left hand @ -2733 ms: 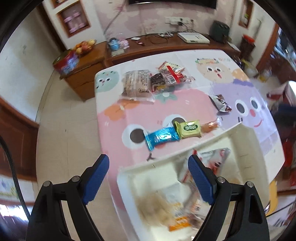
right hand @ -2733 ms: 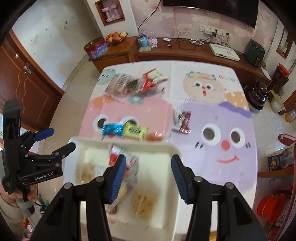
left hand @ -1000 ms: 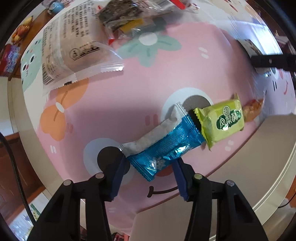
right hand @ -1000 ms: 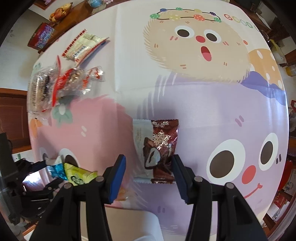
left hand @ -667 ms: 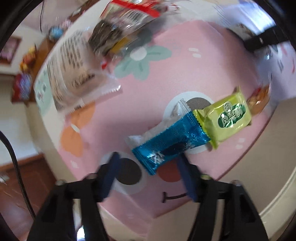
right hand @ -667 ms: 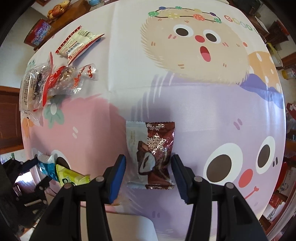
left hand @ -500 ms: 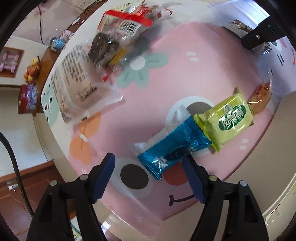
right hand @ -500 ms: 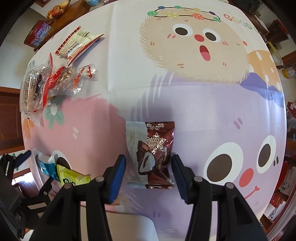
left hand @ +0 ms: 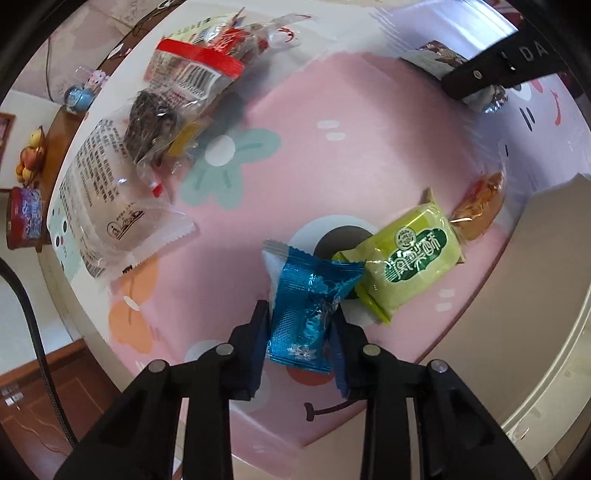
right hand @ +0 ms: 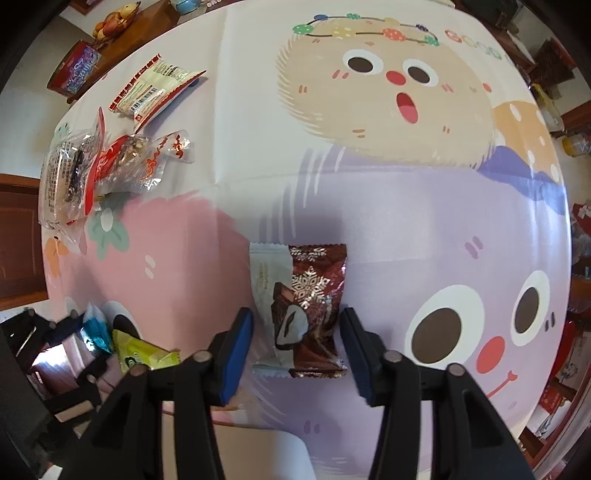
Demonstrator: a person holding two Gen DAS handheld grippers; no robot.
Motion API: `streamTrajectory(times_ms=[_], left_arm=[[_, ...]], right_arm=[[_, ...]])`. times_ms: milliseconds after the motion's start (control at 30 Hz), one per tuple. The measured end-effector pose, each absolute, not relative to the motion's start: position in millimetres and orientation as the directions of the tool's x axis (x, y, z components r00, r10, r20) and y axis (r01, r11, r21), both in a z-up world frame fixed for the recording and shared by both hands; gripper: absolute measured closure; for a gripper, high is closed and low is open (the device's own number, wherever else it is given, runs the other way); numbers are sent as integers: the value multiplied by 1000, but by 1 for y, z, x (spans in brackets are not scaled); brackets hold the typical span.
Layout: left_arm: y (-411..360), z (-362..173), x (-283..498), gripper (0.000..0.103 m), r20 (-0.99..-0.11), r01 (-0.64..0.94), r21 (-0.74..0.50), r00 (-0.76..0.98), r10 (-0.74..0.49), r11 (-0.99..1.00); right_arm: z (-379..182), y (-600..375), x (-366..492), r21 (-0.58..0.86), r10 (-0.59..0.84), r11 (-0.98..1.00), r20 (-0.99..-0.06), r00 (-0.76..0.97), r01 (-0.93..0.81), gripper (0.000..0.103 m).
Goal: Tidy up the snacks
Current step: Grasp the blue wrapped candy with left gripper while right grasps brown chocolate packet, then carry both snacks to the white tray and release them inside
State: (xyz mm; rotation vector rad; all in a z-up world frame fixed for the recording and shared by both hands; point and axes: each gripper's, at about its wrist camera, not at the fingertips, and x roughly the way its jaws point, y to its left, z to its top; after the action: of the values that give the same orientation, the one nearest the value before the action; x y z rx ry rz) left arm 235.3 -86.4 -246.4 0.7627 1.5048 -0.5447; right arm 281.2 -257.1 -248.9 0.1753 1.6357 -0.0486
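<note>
The left gripper (left hand: 300, 325) is clamped on the blue foil snack (left hand: 308, 308), its two blue pads pressed into the packet's sides so the wrapper bulges and crinkles between them; the packet stands tilted, its far end just touching the green snack packet (left hand: 408, 258). Beyond the green packet, end to end with it, lies a small orange-wrapped sweet (left hand: 480, 206) — both sit near the edge of the table (left hand: 314, 110) closest to the white tray (left hand: 554, 387), whose rim curves along the lower right of the left wrist view.

The right gripper (right hand: 297, 339) has its jaws apart, one pad on either side of the brown snowflake snack (right hand: 308, 306) with a gap showing on both sides (neither pad touches the wrapper). This packet lies flat toward the middle of the table, on the purple part of the cartoon-printed cloth, well apart from the other snacks.

Toward the far left corner of the table lies a loose pile — a large clear-wrapped pastry (left hand: 107, 199), a dark snack in clear wrap (left hand: 155, 125) and a red-banded packet (left hand: 199, 70) overlapping one another. Past the table's far edge a wooden sideboard (right hand: 144, 18) carries a red tin (right hand: 75, 70) and a bowl of fruit (right hand: 116, 16).
</note>
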Motion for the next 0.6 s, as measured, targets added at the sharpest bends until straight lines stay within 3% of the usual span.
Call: streamTrajectory(times_ms=[267,600], left_arm=[[-45,-231,248,76,-995,595,95,35,93,798],[-7,-151,219,76,-986,426,109,164,41,898]], right_arm=[[-232,-257,274,133,135,982,-991,-6,138,66],[-158,-244,251,174,164,982,-979,124,75,66]])
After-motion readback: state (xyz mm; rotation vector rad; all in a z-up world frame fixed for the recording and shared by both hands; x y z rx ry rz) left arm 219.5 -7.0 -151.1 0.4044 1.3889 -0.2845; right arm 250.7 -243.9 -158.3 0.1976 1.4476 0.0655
